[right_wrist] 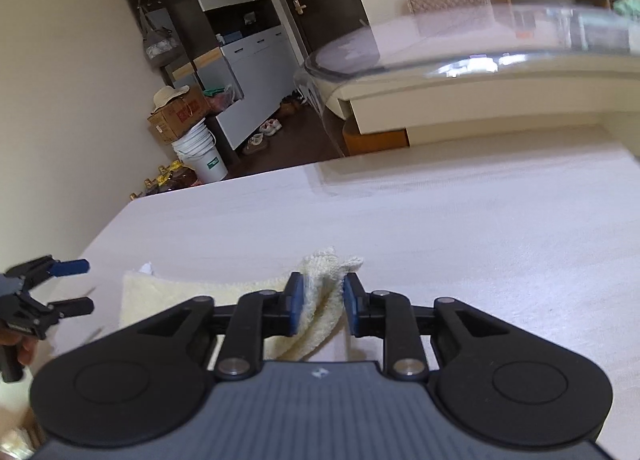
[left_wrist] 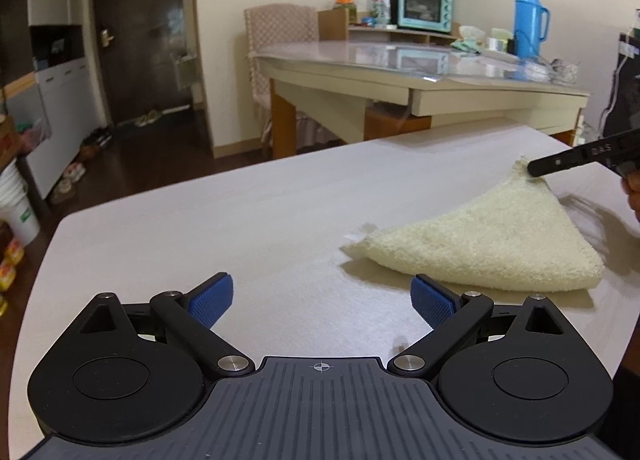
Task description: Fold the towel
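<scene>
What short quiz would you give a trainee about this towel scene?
1. True or false: the left tool holds the towel.
2. The towel looks: A) folded into a triangle, B) rolled up, C) spread flat as a square.
3. Fill in: the towel's corner sits inside the ___ tool.
Key: 1 false, the left tool stands open and empty; 2 A; 3 right tool.

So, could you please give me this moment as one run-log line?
towel: folded triangle on table | left gripper: jaws open, empty | right gripper: jaws open around towel corner
</scene>
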A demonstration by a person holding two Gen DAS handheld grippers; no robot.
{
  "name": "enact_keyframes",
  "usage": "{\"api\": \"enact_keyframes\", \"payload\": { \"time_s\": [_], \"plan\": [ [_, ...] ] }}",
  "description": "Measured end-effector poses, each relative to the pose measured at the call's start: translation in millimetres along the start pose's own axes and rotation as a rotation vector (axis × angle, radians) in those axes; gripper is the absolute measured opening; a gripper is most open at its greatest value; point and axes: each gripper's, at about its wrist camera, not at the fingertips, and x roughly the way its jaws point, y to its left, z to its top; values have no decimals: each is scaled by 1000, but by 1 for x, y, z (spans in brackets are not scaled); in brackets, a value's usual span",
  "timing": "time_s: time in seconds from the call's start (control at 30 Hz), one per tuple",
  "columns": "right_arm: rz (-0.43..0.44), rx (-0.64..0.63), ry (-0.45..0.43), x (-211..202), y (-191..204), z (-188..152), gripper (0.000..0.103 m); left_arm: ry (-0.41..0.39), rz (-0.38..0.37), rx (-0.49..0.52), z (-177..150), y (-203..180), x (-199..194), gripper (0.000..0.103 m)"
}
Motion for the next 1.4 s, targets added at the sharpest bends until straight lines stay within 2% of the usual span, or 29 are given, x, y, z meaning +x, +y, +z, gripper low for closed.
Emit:
{"api": "enact_keyframes", "payload": {
  "time_s": [0.13,0.2,0.27,0.37,0.5,0.63,0.83,1.17,1.4],
  "plan": [
    [-27,-75,0,-22,14,-7,52,14,40,-14,-2,-18,-11,101],
    [-41,-124,17,-35,24,-15,55,14,57,-23,-5,-30,-20,103],
    [-45,-148,35,-48,33,-26,69,20,72,-23,-8,-42,-26,103],
    [-41,-160,48,-65,45,-43,82,42,93,-36,-15,-59,-35,103],
    [-62,-190,76,-84,63,-64,95,72,112,-70,-25,-82,-44,103],
    [-87,-213,88,-97,72,-75,98,83,120,-91,-30,-101,-54,103],
    [-106,-171,63,-115,69,-82,102,88,149,-117,-33,-114,-65,103],
    [-88,-153,22,-137,66,-85,102,84,172,-119,-37,-128,-80,103],
    [-87,-151,24,-136,67,-84,102,83,170,-131,-36,-126,-78,103]
  ]
}}
